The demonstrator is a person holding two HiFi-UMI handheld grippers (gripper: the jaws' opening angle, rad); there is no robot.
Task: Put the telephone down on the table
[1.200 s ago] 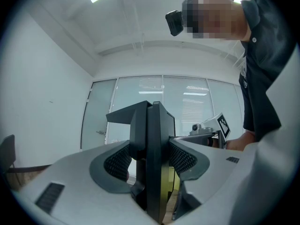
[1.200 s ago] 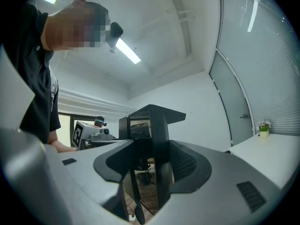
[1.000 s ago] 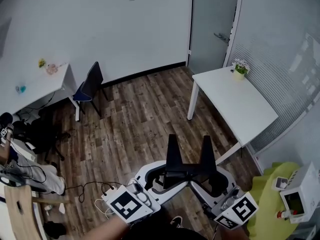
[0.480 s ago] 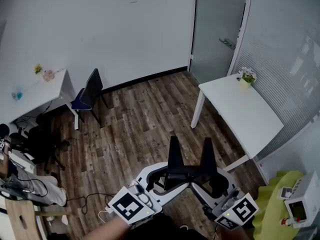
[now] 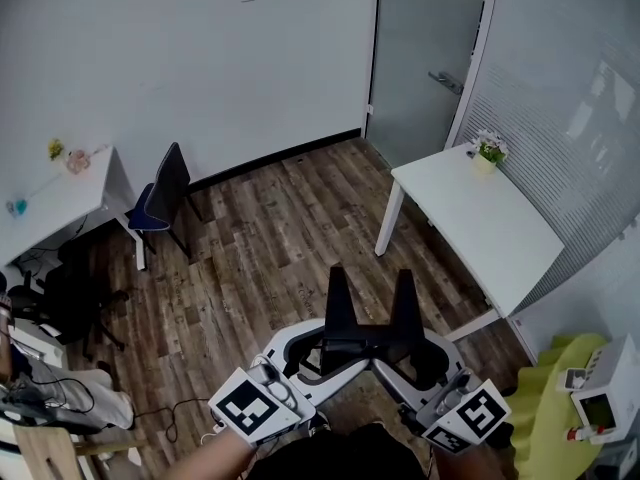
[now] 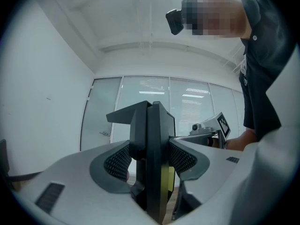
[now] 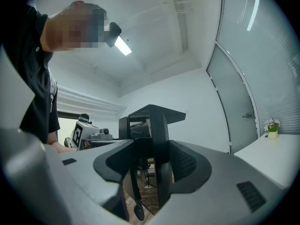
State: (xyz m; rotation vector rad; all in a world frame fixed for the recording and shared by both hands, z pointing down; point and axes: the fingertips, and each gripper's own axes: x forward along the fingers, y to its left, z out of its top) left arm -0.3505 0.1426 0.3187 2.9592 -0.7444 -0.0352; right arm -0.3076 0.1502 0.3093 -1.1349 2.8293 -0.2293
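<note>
A black telephone (image 5: 367, 336) with two upright prongs hangs in the air over the wooden floor, low in the head view. My left gripper (image 5: 318, 356) is shut on its left end and my right gripper (image 5: 422, 360) on its right end. In the left gripper view the telephone (image 6: 154, 125) stands edge-on between the grey pads (image 6: 117, 162), which press on both its sides. The right gripper view shows the telephone (image 7: 157, 139) clamped the same way. The white table (image 5: 500, 238) stands ahead to the right, apart from the telephone.
A small potted flower (image 5: 488, 150) sits at the white table's far corner. Beyond it are a grey door (image 5: 420, 58) and a glass wall. A dark chair (image 5: 160, 193) and another white desk (image 5: 50, 203) stand at the left. A yellow-green seat (image 5: 560, 408) lies at the bottom right.
The room has slid across the head view as I carried the telephone along level. Both grippers keep the same hold on it. The left desk has drifted toward the picture's edge.
</note>
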